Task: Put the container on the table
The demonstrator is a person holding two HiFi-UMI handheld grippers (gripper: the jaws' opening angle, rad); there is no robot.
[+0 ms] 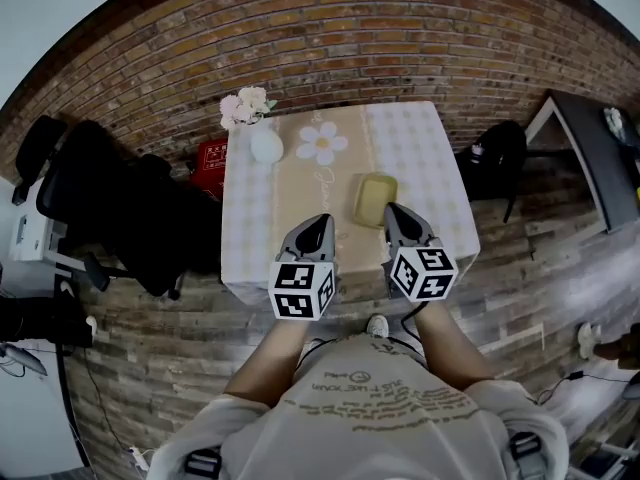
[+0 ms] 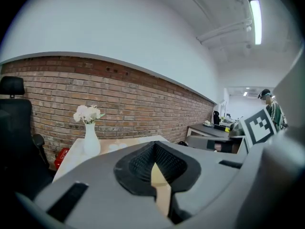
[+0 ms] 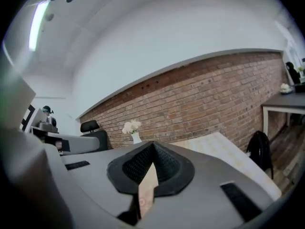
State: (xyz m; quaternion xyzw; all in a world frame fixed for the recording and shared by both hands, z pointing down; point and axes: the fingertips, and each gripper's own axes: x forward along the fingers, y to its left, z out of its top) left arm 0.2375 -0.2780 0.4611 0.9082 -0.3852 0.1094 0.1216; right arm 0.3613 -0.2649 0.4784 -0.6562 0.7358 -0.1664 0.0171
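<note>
A shallow yellow-green container [image 1: 375, 199] lies on the table [image 1: 420, 148], which has a checked cloth, right of its middle. My right gripper [image 1: 392, 209] hangs above the near right of the container, its jaws closed together with nothing between them [image 3: 151, 148]. Beside it at the left, my left gripper [image 1: 322, 219] is over the table's near edge, jaws also shut and empty [image 2: 154, 147]. Both gripper views look level across the table toward the brick wall, and the jaws hide the container in them.
A white vase of flowers [image 1: 265, 144] [image 2: 90, 140] [image 3: 136, 137] stands at the table's far left. Black office chairs [image 1: 110, 198] crowd the left side, with a red box [image 1: 210, 156] by the wall. A black bag [image 1: 498, 153] and a dark desk [image 1: 590, 158] are at the right.
</note>
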